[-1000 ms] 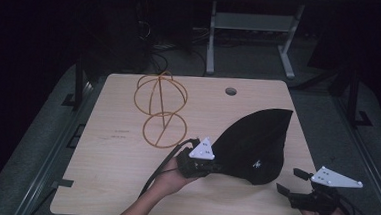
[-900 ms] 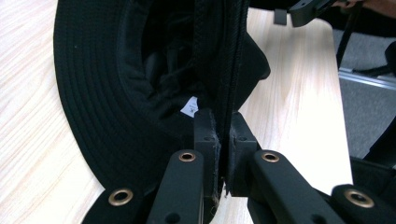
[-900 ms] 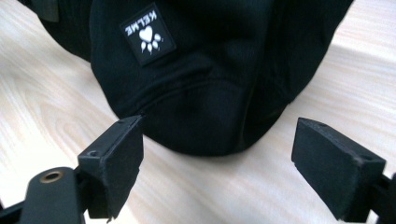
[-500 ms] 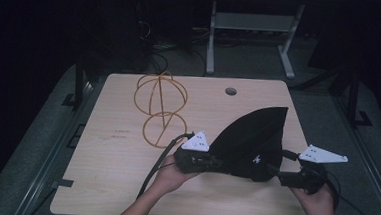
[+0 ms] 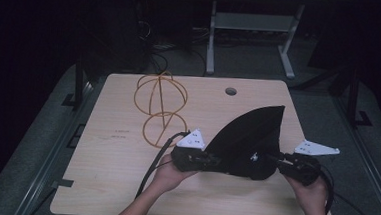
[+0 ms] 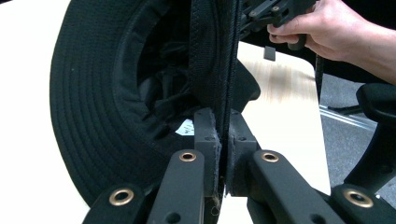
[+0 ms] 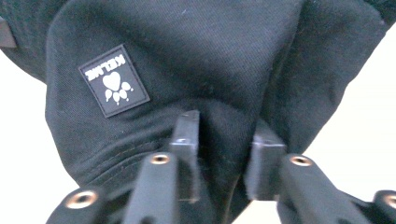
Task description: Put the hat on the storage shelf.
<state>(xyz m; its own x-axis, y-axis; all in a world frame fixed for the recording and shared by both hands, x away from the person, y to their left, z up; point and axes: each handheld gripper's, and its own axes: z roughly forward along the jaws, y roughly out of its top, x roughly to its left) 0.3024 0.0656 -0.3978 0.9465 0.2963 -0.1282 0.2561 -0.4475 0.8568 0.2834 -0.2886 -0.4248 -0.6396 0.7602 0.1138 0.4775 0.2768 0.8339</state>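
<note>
A black bucket hat (image 5: pixel 249 138) stands up on edge at the right of the wooden table (image 5: pixel 104 172). My left gripper (image 5: pixel 216 163) is shut on its brim; in the left gripper view the brim edge (image 6: pixel 219 70) runs straight up from between the pressed jaws of the left gripper (image 6: pixel 223 128). My right gripper (image 5: pixel 271 162) is at the hat's right side. Its jaws have just been closing, and in the right gripper view the right gripper (image 7: pixel 226 135) pinches a fold of the hat (image 7: pixel 210 56) beside a small paw-print label (image 7: pixel 114 80).
An orange wire frame of looped rings (image 5: pixel 161 108) stands on the table behind the left hand. A round cable hole (image 5: pixel 231 91) is near the far edge. Metal stand legs (image 5: pixel 212 48) and cables lie on the dark floor beyond.
My right gripper has moved left from the table's front right corner to the hat and closed on its fabric. The left gripper has kept its grip on the brim.
</note>
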